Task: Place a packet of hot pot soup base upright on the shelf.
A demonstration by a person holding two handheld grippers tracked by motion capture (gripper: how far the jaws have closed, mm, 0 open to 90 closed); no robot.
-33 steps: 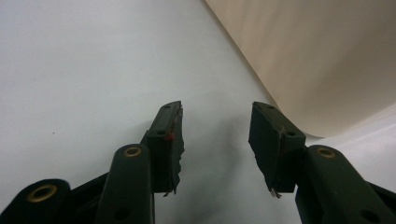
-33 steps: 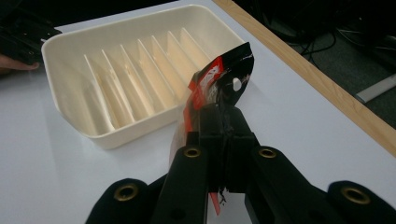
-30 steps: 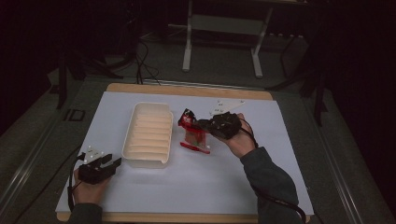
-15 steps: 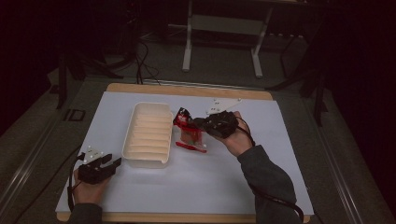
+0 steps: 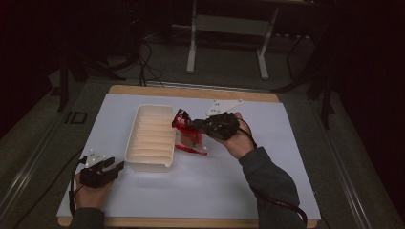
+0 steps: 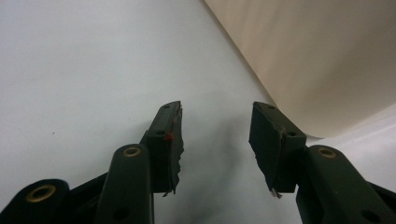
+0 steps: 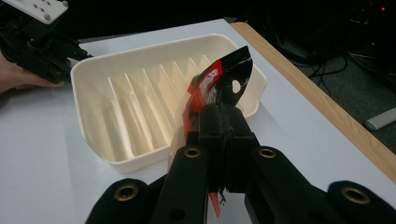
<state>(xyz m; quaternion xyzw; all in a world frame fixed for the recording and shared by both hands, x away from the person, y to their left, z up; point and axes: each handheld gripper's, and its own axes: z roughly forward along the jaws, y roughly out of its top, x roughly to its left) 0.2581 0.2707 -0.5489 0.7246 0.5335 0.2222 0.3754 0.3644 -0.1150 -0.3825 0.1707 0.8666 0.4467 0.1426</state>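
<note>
Red-and-black glossy plastic snack packet [image 5: 187, 133] hanging from the clamped right tongs [image 5: 195, 125] just beside the cream ribbed plastic tray [image 5: 152, 138] on the white tabletop [image 5: 267, 171], left tongs [image 5: 114, 165] resting low with jaws apart, holding nothing, right gripper view, packet [image 7: 219, 88] crinkled, pinched upright before the tray [image 7: 140, 102].

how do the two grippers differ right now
The left gripper has its jaws apart with nothing between them; the right gripper is clamped shut on a red and black packet. The left gripper sits low over the white table near the cream tray's front corner; the right gripper holds the packet raised beside the tray. Both are black, two-jawed and hand-held.
</note>
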